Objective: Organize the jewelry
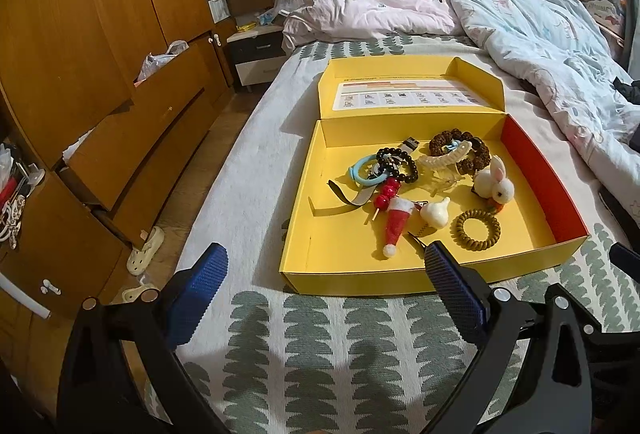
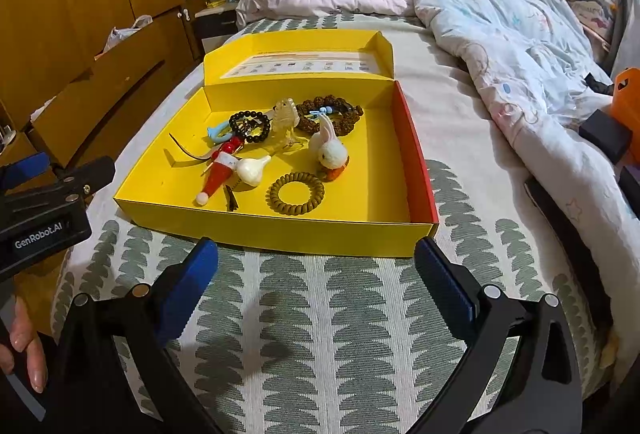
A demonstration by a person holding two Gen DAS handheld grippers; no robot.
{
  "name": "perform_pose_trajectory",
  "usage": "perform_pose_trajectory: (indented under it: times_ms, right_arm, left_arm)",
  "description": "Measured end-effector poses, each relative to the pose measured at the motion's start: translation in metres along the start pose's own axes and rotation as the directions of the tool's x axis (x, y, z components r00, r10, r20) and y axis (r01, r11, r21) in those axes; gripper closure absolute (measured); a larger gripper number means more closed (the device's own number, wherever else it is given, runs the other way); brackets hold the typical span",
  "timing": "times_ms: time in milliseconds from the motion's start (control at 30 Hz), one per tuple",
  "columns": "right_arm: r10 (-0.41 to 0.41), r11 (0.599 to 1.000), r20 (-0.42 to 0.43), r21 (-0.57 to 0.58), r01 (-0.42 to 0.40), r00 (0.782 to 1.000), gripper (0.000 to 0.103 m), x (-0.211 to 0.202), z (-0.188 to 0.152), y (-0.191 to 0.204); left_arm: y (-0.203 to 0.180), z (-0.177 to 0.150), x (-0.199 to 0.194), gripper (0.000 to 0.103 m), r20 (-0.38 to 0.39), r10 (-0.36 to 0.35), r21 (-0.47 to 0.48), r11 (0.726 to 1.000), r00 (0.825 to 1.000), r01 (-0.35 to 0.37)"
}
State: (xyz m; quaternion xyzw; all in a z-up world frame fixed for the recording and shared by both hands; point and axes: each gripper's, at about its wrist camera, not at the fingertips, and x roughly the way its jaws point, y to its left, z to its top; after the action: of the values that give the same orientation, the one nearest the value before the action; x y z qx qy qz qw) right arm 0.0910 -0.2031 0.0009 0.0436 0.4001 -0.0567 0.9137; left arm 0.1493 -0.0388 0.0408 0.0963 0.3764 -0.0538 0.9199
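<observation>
On the bed (image 1: 248, 162), close to its foot edge, a yellow box (image 1: 360, 280) is sitting with its lid (image 1: 412, 90) flipped open and leaning back, and all the jewelry is lying loose inside it. Both grippers are hanging over the patterned cover just short of the box's front wall, not touching anything. The left gripper (image 1: 324, 274) is showing its blue pads spread wide apart with nothing between them, and the right gripper (image 2: 316, 266) is doing the same thing, jaws wide and empty.

Inside the box, a brown coil hair tie (image 2: 297, 194) is lying nearest the front wall, off toward the red side wall (image 2: 412, 150). Right behind it a white bunny clip (image 2: 330, 150) is sitting. To its left a white garlic-shaped charm (image 2: 252, 170) is resting against a little red Santa hat (image 2: 218, 176), which is pointing its pompom toward the front. A string of red beads (image 1: 387, 194) is lying just behind the hat. Further back, a black bead bracelet (image 2: 250, 126) is overlapping a blue ring (image 1: 362, 172), a clear claw clip (image 2: 286, 124) is standing in the middle, and a chunky brown bead bracelet (image 2: 332, 114) is sitting near the back wall. A dark strap (image 1: 346, 196) is curling along the left side.

A wooden wardrobe (image 1: 80, 34) is standing along the bed's left edge, and rumpled quilts (image 1: 540, 34) are piling up at the head end.
</observation>
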Motion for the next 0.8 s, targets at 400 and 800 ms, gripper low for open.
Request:
perform_pose_trajectory:
  times_ms: [400,800]
  right_arm:
    - [-0.002,1.0,-0.002,0.001,0.002,1.0,0.005,0.0008,-0.001,-0.0017]
    - [-0.008,1.0,-0.002,0.0,0.008,1.0,0.005,0.0011,-0.0012,-0.004]
  left_arm:
    - [-0.0079,-0.0022,-0.0045,0.005,0.01,-0.021,0.021,1.0,1.0,0.021]
    - [-0.0094,-0.0006,-0.0077,0.005,0.025,-0.059,0.043,0.997,0.998,0.058]
